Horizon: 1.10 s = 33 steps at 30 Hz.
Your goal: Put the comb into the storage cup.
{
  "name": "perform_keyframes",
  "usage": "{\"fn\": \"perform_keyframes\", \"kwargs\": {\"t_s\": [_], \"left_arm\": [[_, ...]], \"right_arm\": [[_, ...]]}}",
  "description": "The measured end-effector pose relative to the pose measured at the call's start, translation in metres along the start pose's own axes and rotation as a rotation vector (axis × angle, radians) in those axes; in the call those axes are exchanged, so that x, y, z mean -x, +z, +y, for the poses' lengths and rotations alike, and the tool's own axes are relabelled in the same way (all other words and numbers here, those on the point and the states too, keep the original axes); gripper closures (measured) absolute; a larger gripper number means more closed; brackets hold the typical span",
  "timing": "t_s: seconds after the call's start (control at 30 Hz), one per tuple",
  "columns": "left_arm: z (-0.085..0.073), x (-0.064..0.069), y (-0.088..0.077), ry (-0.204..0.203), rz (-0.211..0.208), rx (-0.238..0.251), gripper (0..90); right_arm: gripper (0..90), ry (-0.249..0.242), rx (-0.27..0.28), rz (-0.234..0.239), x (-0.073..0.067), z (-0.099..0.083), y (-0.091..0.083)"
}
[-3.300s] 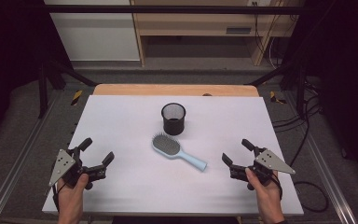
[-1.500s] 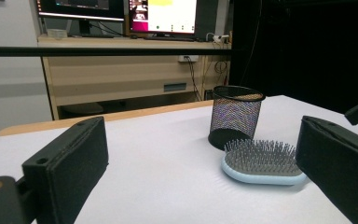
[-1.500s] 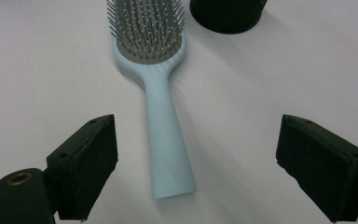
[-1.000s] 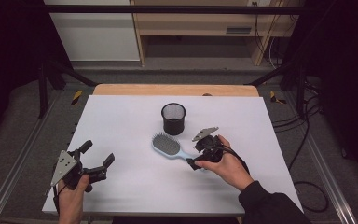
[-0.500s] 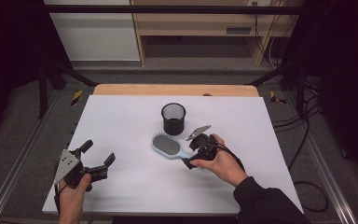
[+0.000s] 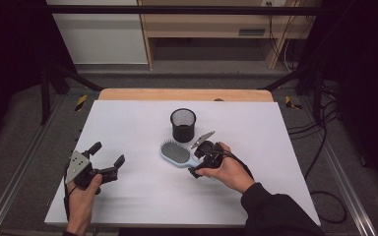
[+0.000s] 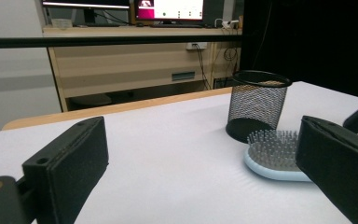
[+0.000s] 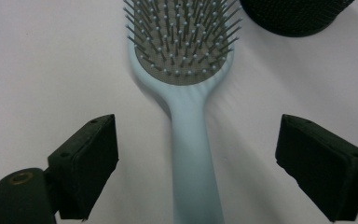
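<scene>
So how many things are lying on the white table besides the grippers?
2: a light blue hairbrush at the table's middle, and a black mesh cup just behind it. Nothing seems hidden.

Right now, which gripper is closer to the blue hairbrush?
The right gripper: its open jaws straddle the handle of the hairbrush, not pressing on it. The left gripper sits open near the table's left edge, well away from the brush.

The left gripper (image 7: pixel 200 172) shows two black padded jaws rising wide apart with nothing between them; beyond them on the white table (image 7: pixel 168 149) stands a black wire-mesh cylindrical cup (image 7: pixel 258 105), upright at the far right; just beside it, nearer, lies a pale blue plastic hairbrush (image 7: pixel 272 156), bristles up, partly hidden behind the right jaw.
</scene>
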<state>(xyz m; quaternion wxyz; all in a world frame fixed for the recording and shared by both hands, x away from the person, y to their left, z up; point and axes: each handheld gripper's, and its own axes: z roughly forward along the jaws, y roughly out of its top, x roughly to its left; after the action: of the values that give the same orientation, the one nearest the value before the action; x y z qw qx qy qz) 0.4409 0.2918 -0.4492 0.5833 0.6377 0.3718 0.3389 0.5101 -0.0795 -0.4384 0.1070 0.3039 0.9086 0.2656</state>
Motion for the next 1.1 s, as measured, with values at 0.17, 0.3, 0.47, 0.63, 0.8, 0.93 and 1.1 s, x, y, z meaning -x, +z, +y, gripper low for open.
{"fn": "perform_keyframes", "kwargs": {"t_s": [0.17, 0.3, 0.47, 0.63, 0.8, 0.93, 1.1], "left_arm": [[0.0, -0.003, -0.002, -0.018, 0.012, 0.009, 2.5], [0.001, 0.0, -0.003, -0.016, 0.009, 0.013, 2.6], [0.002, 0.002, -0.002, -0.002, 0.0, 0.005, 2.5], [0.002, 0.003, -0.002, 0.001, -0.002, 0.002, 2.5], [0.002, 0.003, -0.002, 0.002, -0.002, 0.002, 2.6], [0.002, 0.003, -0.002, 0.003, -0.002, 0.001, 2.6], [0.002, 0.004, -0.002, 0.006, -0.005, 0.0, 2.6]], "right_arm": [[20.7, -0.02, -0.025, 0.005, -0.002, 0.006, 0.006], [27.1, -0.039, -0.045, 0.0, 0.0, 0.011, 0.009], [36.2, -0.05, -0.061, 0.003, -0.001, 0.014, 0.011], [42.1, -0.056, -0.086, 0.013, -0.001, 0.014, 0.015], [48.0, -0.056, -0.111, 0.023, -0.001, 0.013, 0.02], [50.7, -0.056, -0.119, 0.024, 0.0, 0.013, 0.021], [54.6, -0.049, -0.13, 0.034, 0.002, 0.013, 0.024]]}}
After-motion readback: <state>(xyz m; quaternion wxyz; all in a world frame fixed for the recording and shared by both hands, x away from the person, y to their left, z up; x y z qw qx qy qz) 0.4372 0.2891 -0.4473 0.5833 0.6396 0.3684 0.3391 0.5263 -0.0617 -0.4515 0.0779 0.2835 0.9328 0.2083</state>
